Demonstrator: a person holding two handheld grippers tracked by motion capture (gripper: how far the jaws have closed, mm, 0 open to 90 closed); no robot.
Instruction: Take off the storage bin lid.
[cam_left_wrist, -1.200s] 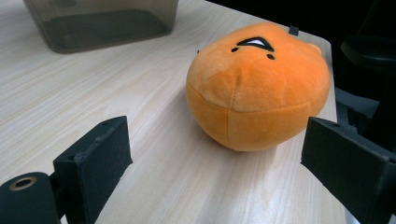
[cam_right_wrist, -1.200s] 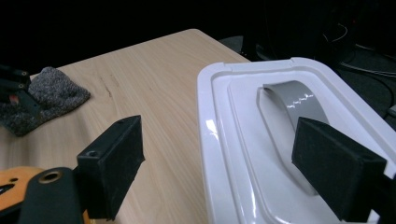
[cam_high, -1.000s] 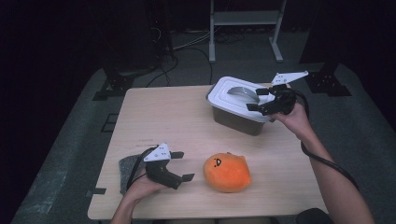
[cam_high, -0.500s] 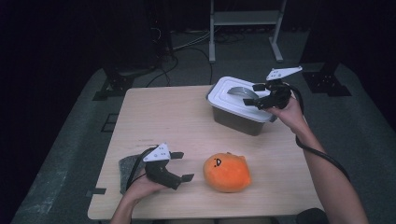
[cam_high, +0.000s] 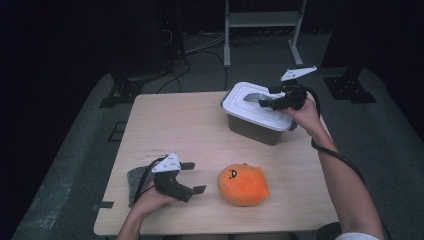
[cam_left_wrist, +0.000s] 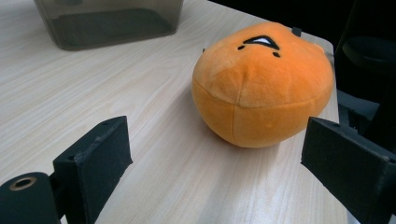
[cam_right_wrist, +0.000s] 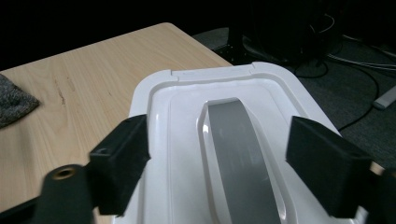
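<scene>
A grey-walled box (cam_high: 252, 131) with a white lid (cam_high: 239, 98) stands at the table's far right. My right gripper (cam_high: 265, 98) hovers over the lid (cam_right_wrist: 173, 116), open, its jaws on either side of the grey handle (cam_right_wrist: 238, 149). They have just been closing a little, and the pads are not touching the handle. An orange plush ball (cam_high: 243, 184) with a small face lies near the front edge. My left gripper (cam_high: 196, 177) rests on the table just left of it, open, with the plush (cam_left_wrist: 261, 84) ahead of its jaws and nothing between them.
A grey cloth (cam_high: 134, 180) lies under my left hand at the front left corner and appears as a cloth (cam_right_wrist: 14, 105) at the left of the right gripper view. The box's dark wall (cam_left_wrist: 112, 23) shows beyond the plush. A metal stand (cam_high: 260, 20) and cables sit on the floor behind the table.
My right gripper has moved left over the lid, from its right edge to above the handle. The left hand, the plush and the box have not moved.
</scene>
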